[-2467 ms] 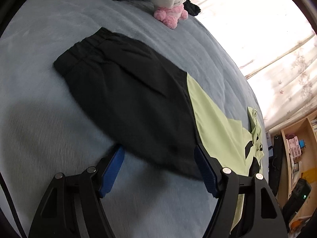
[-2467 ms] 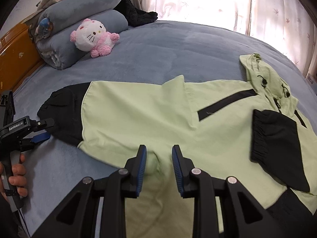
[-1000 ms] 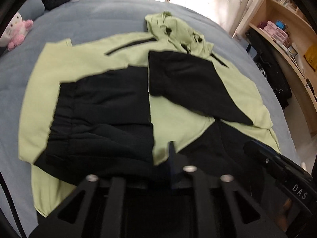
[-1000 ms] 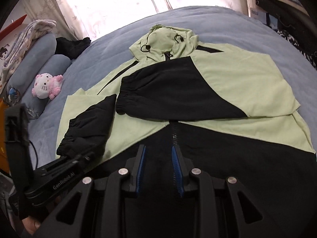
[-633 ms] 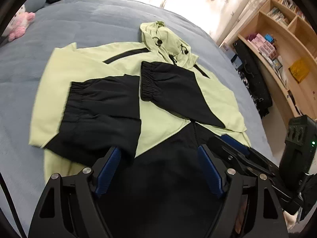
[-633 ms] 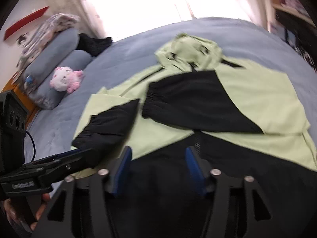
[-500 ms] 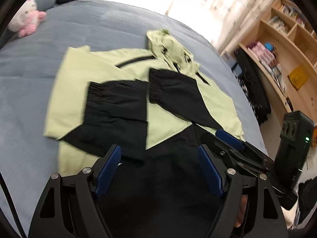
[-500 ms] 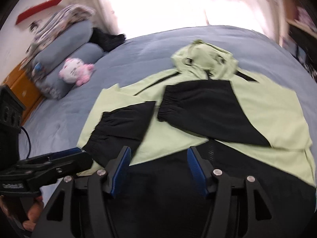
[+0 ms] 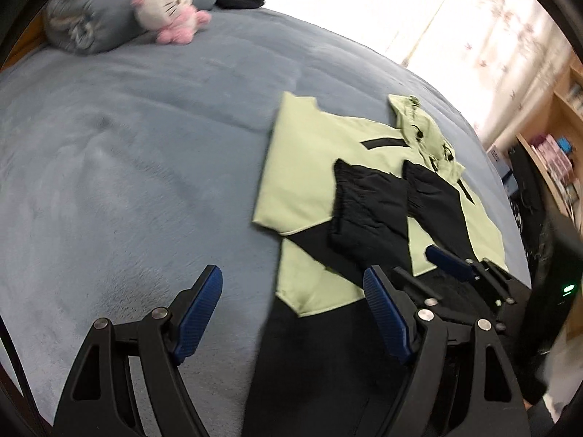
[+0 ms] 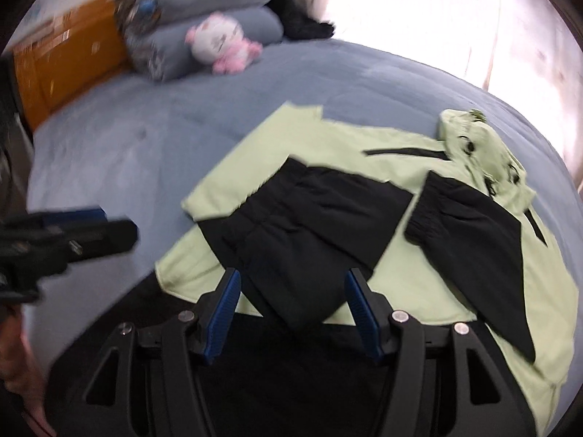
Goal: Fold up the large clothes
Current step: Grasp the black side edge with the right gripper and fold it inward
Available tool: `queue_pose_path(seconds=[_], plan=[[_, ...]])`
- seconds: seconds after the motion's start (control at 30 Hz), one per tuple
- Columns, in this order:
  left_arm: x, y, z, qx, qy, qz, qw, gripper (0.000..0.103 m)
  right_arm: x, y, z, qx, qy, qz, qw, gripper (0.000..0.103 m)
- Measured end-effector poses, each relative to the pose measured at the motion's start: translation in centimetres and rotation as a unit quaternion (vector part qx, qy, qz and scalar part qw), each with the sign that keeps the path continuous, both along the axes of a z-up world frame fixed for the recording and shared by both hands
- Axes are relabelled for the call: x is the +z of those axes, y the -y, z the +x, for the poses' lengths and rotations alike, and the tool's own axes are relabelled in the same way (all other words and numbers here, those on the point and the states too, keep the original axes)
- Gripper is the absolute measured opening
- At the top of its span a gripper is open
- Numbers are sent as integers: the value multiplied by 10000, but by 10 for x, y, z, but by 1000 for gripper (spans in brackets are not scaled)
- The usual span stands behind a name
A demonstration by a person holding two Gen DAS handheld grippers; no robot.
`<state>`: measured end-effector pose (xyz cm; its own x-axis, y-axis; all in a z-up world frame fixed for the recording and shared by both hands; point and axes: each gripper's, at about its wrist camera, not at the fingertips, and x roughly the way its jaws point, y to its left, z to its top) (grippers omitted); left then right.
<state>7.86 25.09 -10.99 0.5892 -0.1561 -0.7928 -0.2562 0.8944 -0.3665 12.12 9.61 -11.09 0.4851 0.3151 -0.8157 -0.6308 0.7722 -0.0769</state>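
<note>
A light green and black hooded jacket (image 9: 306, 167) (image 10: 255, 171) lies flat on the blue bed cover, both black sleeves (image 9: 368, 211) (image 10: 320, 218) folded in over its chest and its black hem nearest me. My left gripper (image 9: 291, 302) is open and empty, above the jacket's left hem edge and the bed cover. My right gripper (image 10: 291, 298) is open and empty, over the black hem below the folded sleeves. The right gripper also shows in the left wrist view (image 9: 459, 266), and the left one in the right wrist view (image 10: 69, 233).
The blue bed cover (image 9: 127, 167) spreads wide to the left. A pink and white plush cat (image 9: 167, 3) (image 10: 222, 47) and rolled grey pillows (image 10: 204, 11) lie at the head. Bright curtains (image 9: 473, 29) are behind; wooden shelves (image 9: 554, 145) stand on the right.
Both grippers opened after holding the jacket, the second sleeve now lies folded over the chest, and both have swung left, so more bed cover shows.
</note>
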Motion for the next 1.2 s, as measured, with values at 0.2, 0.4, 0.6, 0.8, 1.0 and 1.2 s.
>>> queue_pose_path(seconds=[0.2,0.4,0.6,0.8,1.0,1.2], plan=[[-10,-8,0,30,-62,-50,10000,78,-24,-12,9,-89,196,-806,9965,57],[-11,-8,0,-5,-50,-119,9999,78,4,-9,21,-192,455,-559,9972,4],[-2,5,-3,-148,134,4,9998,78,101,65,38,-1224,1206,1104,9789,4],[-3,21,1,-384,137,14,9992,78,60,198,66,-2997,-98,1865,9356,16],[-4,35,15,-619,15,188,9979,78,-6,277,44,-3703,-1301,1657,9047,18],[4,46,67,-1174,-43,443,9921,78,12,307,52,-3753,-1031,1905,9013,50]])
